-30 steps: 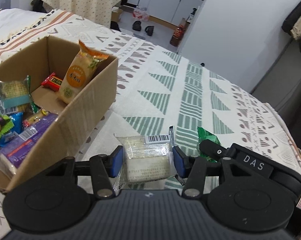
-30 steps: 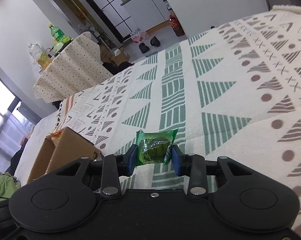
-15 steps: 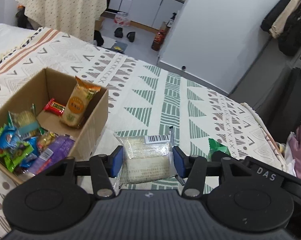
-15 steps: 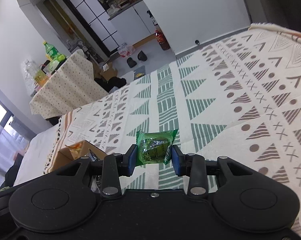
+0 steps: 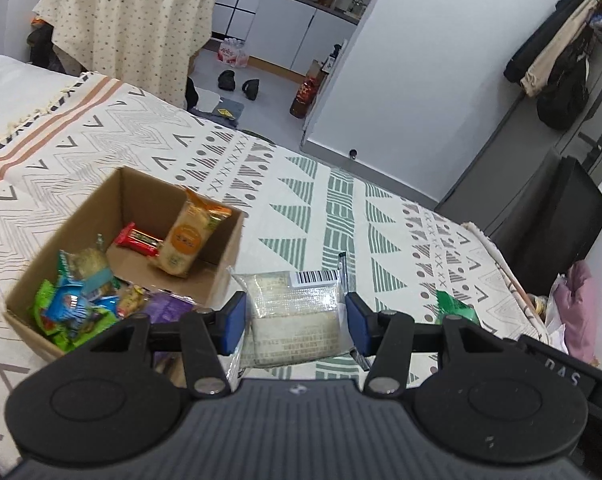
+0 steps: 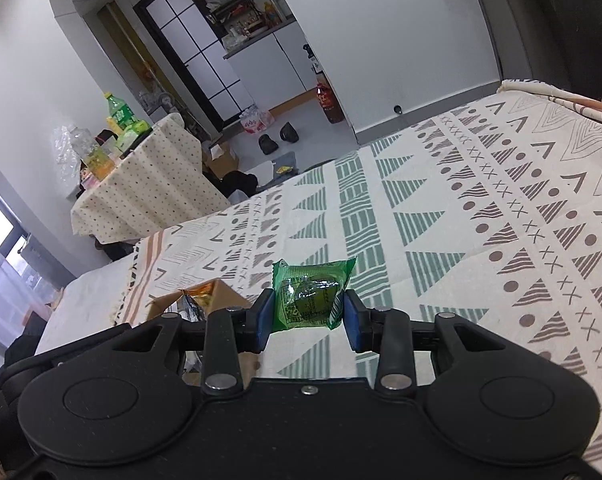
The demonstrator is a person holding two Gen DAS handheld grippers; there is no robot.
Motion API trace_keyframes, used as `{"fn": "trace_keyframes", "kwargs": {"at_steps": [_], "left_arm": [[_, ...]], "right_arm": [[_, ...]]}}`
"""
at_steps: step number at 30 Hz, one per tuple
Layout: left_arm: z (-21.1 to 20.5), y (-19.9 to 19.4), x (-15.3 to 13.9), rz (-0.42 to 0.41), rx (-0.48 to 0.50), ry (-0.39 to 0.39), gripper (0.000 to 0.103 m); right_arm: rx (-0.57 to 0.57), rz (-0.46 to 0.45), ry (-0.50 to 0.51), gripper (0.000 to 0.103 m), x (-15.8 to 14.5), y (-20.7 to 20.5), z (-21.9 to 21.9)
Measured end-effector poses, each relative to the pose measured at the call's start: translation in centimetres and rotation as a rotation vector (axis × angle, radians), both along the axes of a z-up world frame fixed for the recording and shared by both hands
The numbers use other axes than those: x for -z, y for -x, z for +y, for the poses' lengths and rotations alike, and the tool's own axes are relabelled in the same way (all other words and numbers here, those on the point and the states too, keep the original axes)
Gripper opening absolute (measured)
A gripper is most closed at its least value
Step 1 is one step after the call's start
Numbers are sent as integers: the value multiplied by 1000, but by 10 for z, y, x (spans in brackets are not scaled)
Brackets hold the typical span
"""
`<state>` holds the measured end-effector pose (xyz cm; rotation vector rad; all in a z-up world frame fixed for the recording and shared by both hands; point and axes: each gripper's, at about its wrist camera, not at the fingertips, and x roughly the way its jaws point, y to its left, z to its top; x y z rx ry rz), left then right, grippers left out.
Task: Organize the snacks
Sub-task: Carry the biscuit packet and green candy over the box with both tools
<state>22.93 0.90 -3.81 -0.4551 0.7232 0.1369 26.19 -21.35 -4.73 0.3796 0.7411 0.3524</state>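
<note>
The left tongs (image 5: 295, 316) are gripping a clear packet (image 5: 295, 312) in the air beside the box (image 5: 229, 252); the right tongs (image 6: 305, 312) are clamping a green packet (image 6: 311, 294). The box is already holding several snacks, so seemingly only these two remain over the bed (image 5: 321, 200).

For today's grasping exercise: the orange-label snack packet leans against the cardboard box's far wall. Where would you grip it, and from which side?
Grip the orange-label packet by its crimped top edge, coming from above. It stands tilted against the cardboard box wall, so only its top is free; the red bar crowds its base. Both grippers are full now: left gripper, right gripper.
</note>
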Motion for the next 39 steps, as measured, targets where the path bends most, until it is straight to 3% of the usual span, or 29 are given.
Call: {"fn": "trace_keyframes", "kwargs": {"at_steps": [16,31,39], "left_arm": [[52,21,-25,-42,-45,13,52],[119,29,-17,-34,-147,80,52],[144,29,2,-12,-185,148,52]], "right_arm": [[-30,-46,30,36,-24,26,51],[-109,-49,54,36,-22,24,117],[-158,-32,47,36,-12,15,150]]}}
